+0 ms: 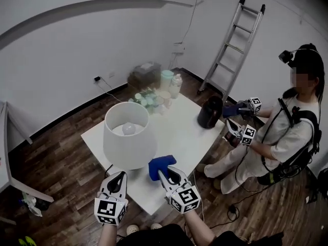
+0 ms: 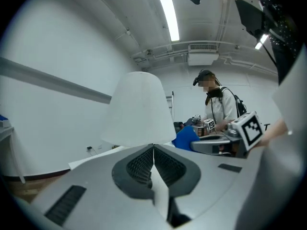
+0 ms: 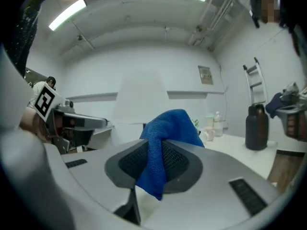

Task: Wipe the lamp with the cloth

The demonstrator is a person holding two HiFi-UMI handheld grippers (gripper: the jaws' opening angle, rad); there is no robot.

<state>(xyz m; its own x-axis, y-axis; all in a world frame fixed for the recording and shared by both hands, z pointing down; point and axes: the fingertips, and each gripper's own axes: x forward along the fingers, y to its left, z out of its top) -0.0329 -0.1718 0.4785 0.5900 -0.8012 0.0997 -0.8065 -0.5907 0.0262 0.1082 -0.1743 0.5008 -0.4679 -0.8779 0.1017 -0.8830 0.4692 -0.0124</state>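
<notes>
A white lamp (image 1: 129, 135) with a wide shade stands on the white table (image 1: 179, 137) near its front left. My right gripper (image 1: 165, 177) is shut on a blue cloth (image 1: 161, 167), held just right of the shade's lower edge. The right gripper view shows the cloth (image 3: 163, 143) pinched between the jaws with the lamp (image 3: 141, 102) behind it. My left gripper (image 1: 119, 179) hangs in front of the lamp, jaws shut on nothing. In the left gripper view the shade (image 2: 138, 110) rises just ahead and the cloth (image 2: 186, 139) shows to its right.
A second person (image 1: 287, 132) sits at the right holding two grippers beside a black jar (image 1: 210, 113). Bottles and cups (image 1: 156, 97) crowd the table's far end. A ladder (image 1: 233, 45) leans on the back wall.
</notes>
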